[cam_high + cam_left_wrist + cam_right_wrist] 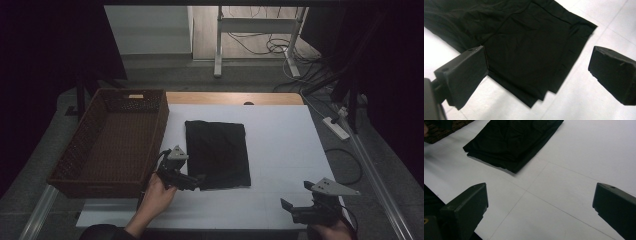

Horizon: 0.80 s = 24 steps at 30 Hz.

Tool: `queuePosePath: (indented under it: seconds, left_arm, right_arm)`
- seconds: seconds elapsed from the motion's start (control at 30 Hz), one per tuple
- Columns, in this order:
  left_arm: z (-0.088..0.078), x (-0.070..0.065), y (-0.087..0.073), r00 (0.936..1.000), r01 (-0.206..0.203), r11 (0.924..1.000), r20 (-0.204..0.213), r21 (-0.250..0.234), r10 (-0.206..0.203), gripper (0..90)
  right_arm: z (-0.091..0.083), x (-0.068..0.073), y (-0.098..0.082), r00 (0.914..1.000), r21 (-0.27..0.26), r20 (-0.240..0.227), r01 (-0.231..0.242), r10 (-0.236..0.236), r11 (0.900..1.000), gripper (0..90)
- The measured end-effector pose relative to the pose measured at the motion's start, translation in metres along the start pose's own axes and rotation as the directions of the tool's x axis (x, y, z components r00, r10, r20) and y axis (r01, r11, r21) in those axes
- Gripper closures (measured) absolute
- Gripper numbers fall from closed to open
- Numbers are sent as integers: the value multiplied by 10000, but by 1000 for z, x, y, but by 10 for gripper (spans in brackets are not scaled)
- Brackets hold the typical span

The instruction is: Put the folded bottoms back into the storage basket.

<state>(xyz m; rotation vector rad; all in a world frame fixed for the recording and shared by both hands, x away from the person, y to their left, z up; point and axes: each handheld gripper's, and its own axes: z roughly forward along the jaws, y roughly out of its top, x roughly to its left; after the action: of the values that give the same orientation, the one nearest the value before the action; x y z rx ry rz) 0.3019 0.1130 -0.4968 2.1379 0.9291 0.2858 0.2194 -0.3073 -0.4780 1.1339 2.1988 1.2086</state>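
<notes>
Left tongs (200, 181) gape at the near-left corner of the cloth (218, 153); nothing pinched. Right tongs (295, 199) spread wide, well right of the cloth.

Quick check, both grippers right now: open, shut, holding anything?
Left gripper: open, jaws wide apart at the near corner of the folded black cloth, nothing clamped.
Right gripper: open, over the bare white table surface, holding nothing.

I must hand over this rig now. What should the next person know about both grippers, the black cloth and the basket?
Left gripper: open, at the near left corner of the folded black cloth, nothing gripped.
Right gripper: open, over bare white table at the near right, apart from the cloth.
Cloth lies folded on the table, beside the wicker basket.
Basket looks empty.
Probably left: grip the cloth and move it to the basket.
</notes>
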Motion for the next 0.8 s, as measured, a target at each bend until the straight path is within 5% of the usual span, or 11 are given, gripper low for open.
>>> queuePosePath:
  seconds: [0.33,0.8]
  left_arm:
    - [15,18,17,9992,388,9991,-23,-156,-388,8]
    - [38,44,41,9964,368,9993,-759,-12,-368,4]
  right_arm:
    - [0,0,0,10000,24,-37,-5,5,10000,10]
    - [0,0,0,10000,32,-32,-9,9,10000,10]
